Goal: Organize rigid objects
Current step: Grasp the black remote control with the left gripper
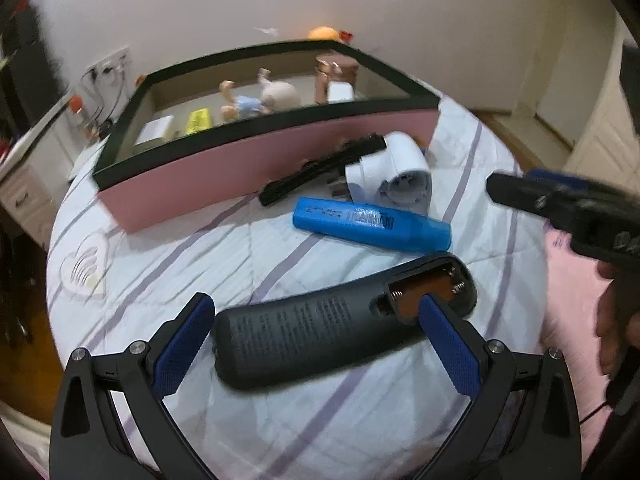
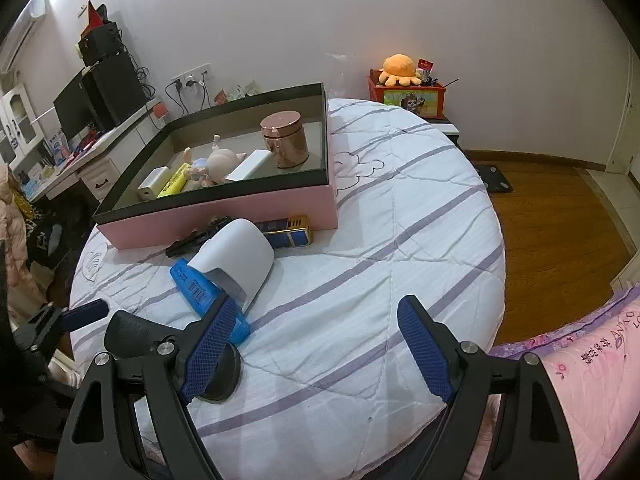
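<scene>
A pink box (image 1: pixel 264 160) (image 2: pixel 224 216) with a black rim stands on the bed and holds a doll (image 2: pixel 218 164), a copper jar (image 2: pixel 285 140), white blocks and a yellow marker. In front of it lie a black comb (image 1: pixel 320 170), a white device (image 1: pixel 394 172) (image 2: pixel 236 258), a blue marker (image 1: pixel 370 224) (image 2: pixel 200 288) and a gold-blue lighter (image 2: pixel 290 232). My left gripper (image 1: pixel 316 320) is open around a black remote (image 1: pixel 340 320) with an open battery bay. My right gripper (image 2: pixel 320 344) is open and empty over the quilt; it also shows in the left wrist view (image 1: pixel 560 204).
The bed carries a white quilt with purple stripes (image 2: pixel 380 240). A pink pillow (image 2: pixel 592 376) lies at the right. A desk with a monitor (image 2: pixel 84 104) stands left, and a red box with an orange plush (image 2: pixel 404 88) stands behind the bed. Wood floor lies to the right.
</scene>
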{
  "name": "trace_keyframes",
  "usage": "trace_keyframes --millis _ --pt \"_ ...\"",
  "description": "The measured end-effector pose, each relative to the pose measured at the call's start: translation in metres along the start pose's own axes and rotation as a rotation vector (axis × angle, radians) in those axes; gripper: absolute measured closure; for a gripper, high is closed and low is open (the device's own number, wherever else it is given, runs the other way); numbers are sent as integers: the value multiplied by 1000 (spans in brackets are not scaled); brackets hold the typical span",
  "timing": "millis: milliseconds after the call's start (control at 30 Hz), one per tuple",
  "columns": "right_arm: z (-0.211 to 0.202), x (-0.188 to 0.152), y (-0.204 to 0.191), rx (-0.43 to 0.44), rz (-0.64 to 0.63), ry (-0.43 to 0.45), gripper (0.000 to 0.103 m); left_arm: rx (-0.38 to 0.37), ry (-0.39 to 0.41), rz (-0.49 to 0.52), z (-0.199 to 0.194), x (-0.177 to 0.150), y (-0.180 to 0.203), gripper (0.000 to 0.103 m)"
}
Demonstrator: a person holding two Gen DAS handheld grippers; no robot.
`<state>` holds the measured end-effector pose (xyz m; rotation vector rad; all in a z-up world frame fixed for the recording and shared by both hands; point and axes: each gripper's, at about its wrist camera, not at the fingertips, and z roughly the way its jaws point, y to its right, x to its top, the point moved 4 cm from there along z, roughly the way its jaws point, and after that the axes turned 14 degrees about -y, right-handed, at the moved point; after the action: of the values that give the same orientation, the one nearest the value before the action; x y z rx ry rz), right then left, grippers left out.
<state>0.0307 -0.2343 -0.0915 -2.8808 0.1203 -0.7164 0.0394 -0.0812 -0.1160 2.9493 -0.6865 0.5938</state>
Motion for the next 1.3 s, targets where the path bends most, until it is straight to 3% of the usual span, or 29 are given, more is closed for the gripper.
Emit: trace_keyframes --millis 200,367,667,800,1133,1300 --pt "-4 1 2 -11 8 7 19 5 -21 156 5 8 12 0" --pt "-5 0 7 -19 27 9 19 -97 -83 255 6 0 21 0" --pt "-13 2 1 -13 15 25 19 -18 -102 417 12 -7 45 0" --pt "-12 0 1 -13 16 22 19 -138 -113 332 12 0 37 19" --pt "-11 0 5 -18 26 18 19 -227 -89 211 4 2 20 68" --pt "-10 1 2 -17 20 17 19 -239 -78 156 5 0 15 77"
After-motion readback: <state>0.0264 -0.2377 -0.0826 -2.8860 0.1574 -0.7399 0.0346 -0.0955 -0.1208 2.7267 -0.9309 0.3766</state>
